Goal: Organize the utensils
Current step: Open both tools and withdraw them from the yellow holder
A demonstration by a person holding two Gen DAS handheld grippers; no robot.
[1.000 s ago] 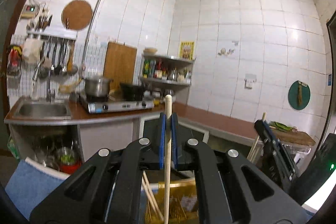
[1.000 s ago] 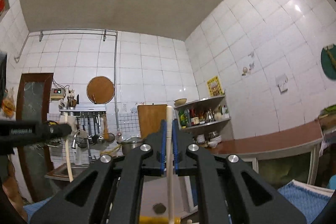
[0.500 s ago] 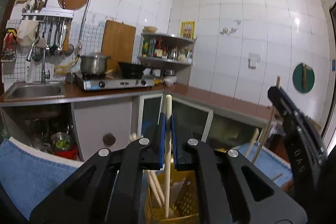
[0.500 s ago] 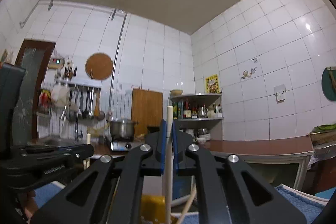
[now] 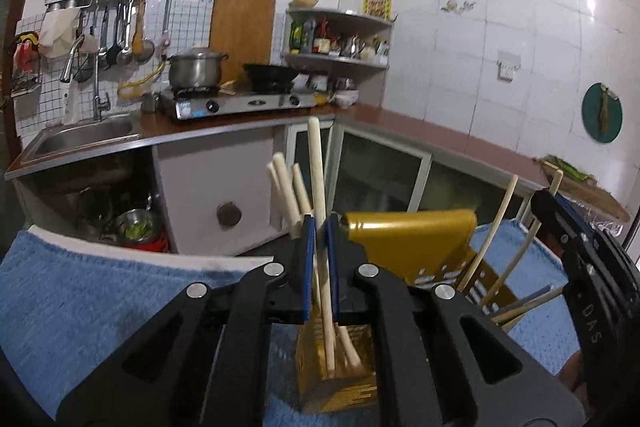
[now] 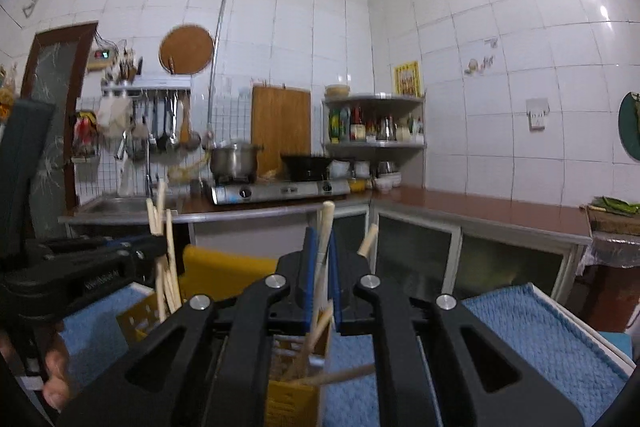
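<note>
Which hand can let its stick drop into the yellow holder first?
Probably left. The left gripper holds its stick upright, with the tip already down inside the holder. The right gripper's stick leans, and its lower end is blurred.

Steel pot (image 5: 195, 70) and black wok (image 5: 271, 72) on a two-burner stove (image 5: 240, 102), at the back edge of the brown surface (image 5: 436, 133). Sink (image 5: 82, 134) at its left end, ladles (image 5: 120, 35) hung above. Wooden board (image 5: 241, 29) upright against the tiles. Bottles on the corner shelf (image 5: 340, 61). Blue towel (image 5: 108, 291) spread in front.
</note>
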